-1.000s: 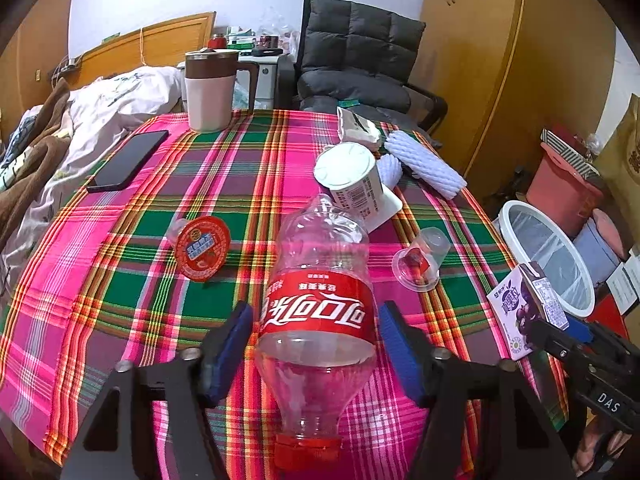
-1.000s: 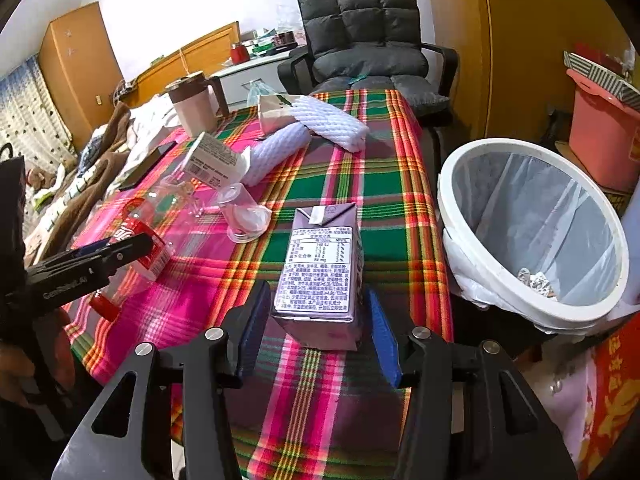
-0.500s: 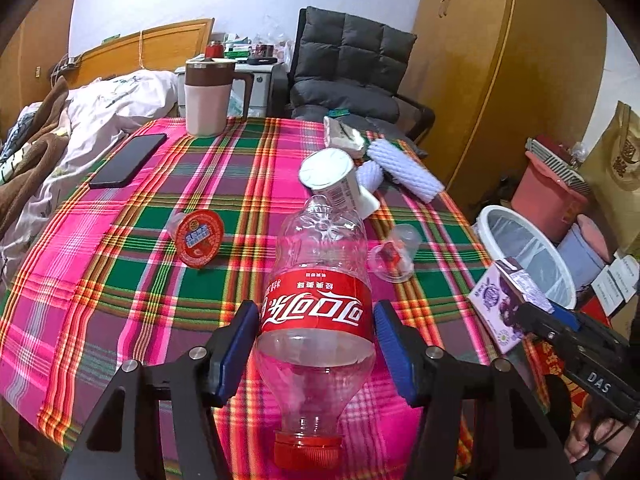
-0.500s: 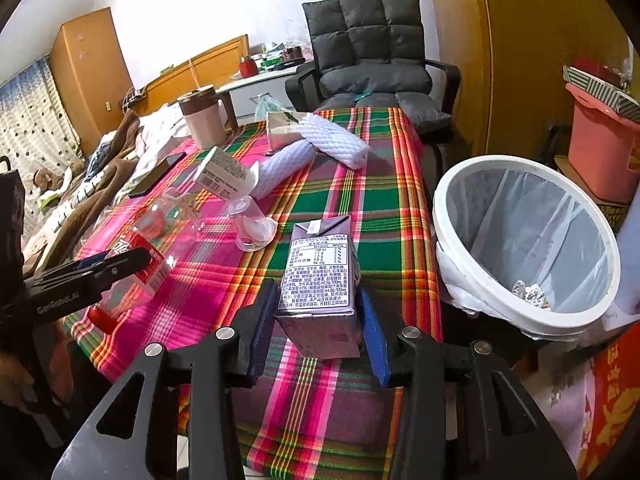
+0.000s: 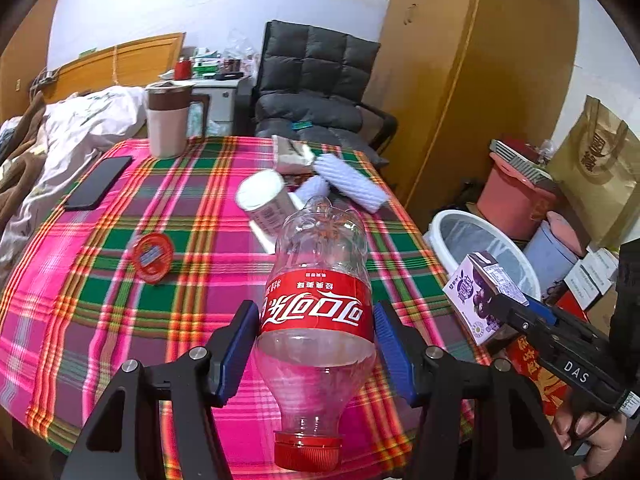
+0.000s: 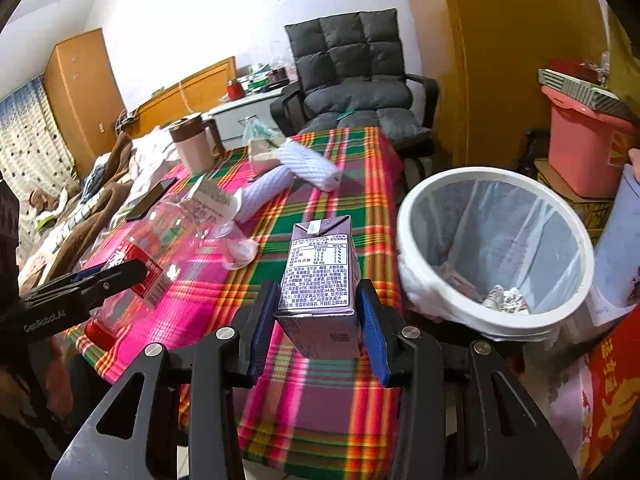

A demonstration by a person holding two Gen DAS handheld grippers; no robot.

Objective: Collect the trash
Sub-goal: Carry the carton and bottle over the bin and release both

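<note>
My left gripper (image 5: 316, 338) is shut on an empty cola bottle (image 5: 318, 300) with a red label, cap towards the camera, lifted above the plaid table (image 5: 100, 312). My right gripper (image 6: 318, 314) is shut on a purple drink carton (image 6: 320, 268), held over the table's right edge beside the white bin (image 6: 496, 248). The left wrist view also catches the carton (image 5: 480, 292) and the right gripper (image 5: 516, 312) at right. In the right wrist view the bottle (image 6: 160, 236) and left gripper (image 6: 116, 276) sit at left.
On the table lie a paper cup (image 5: 264, 200), a red-lidded jelly cup (image 5: 152, 256), white foam sleeves (image 5: 348, 180), a phone (image 5: 100, 182) and a pink jug (image 5: 166, 120). The lined bin (image 5: 480, 244) holds some scraps. A grey chair (image 6: 356, 80) stands behind; a pink bucket (image 6: 584, 140) sits at right.
Both grippers have risen with their loads. The bottle is off the cloth and the carton has lifted and drawn nearer the bin; the right fingers closed in onto the carton.
</note>
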